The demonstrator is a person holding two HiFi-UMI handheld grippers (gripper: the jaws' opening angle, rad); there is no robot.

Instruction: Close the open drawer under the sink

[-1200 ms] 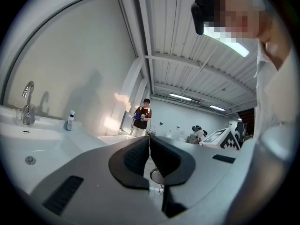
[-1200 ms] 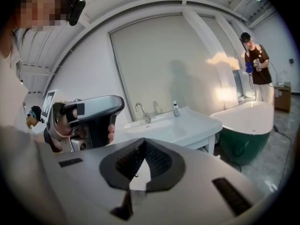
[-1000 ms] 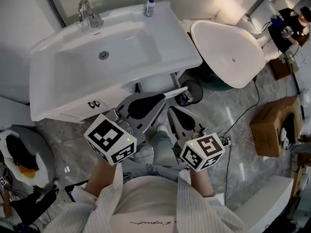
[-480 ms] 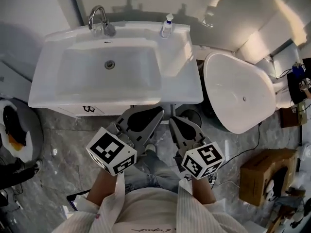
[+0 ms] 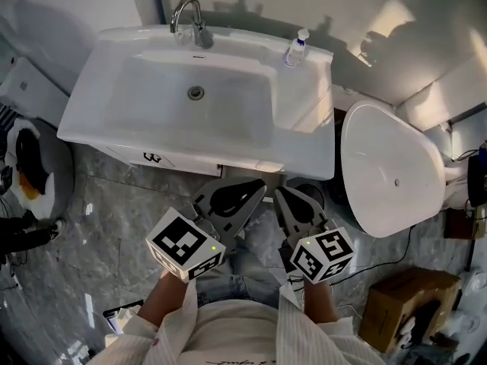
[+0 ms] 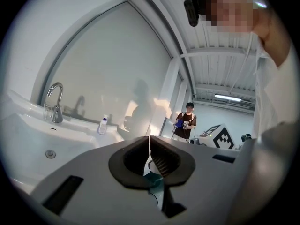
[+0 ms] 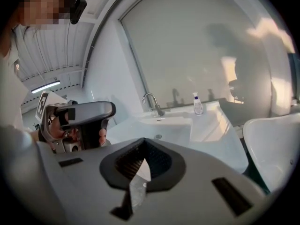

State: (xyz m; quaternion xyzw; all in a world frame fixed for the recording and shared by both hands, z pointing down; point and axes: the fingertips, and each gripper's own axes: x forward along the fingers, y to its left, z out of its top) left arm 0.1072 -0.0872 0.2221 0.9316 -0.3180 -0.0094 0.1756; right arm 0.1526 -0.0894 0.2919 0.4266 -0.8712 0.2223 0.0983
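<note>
Bottle (image 5: 295, 49) behind basin (image 5: 152, 101) (faucet (image 5: 190, 20) leftward).

Glossy white sink (image 5: 304, 120), shiny metal tap (image 5: 189, 18), polished marble floor (image 5: 114, 211)

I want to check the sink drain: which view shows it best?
The head view: it looks down on the drain, unobstructed. The left gripper view shows the drain obliquely; the right gripper view shows the drain small and distant.

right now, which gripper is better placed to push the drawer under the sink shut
Left, probably: the left gripper, jaws together and empty, points at the drawer front, while the right gripper sits near its right end.
</note>
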